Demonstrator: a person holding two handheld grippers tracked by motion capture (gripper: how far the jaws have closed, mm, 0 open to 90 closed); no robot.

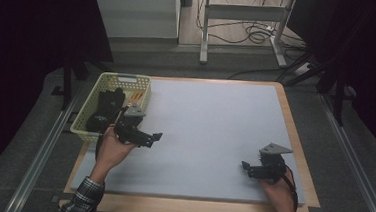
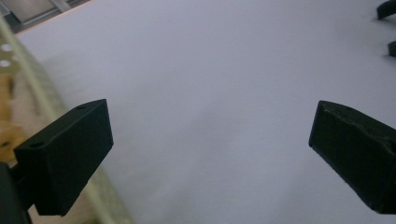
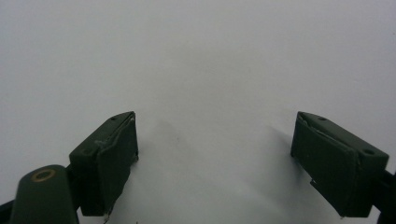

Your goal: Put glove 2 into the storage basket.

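Left hand-held gripper (image 1: 151, 136) held just beside the basket (image 1: 89, 113), on its inner side; jaws spread wide, nothing between them, bare pale mat beneath. Basket pale yellow-green, at the left edge of the surface (image 1: 215, 123), just behind and to the outer side of the left hand-held gripper, containing dark items (image 1: 107, 106) and an orange piece (image 1: 135, 99). Right hand-held gripper (image 1: 246, 169) well apart from the left, near the surface's front right corner; released, jaws wide, empty, low over the mat.
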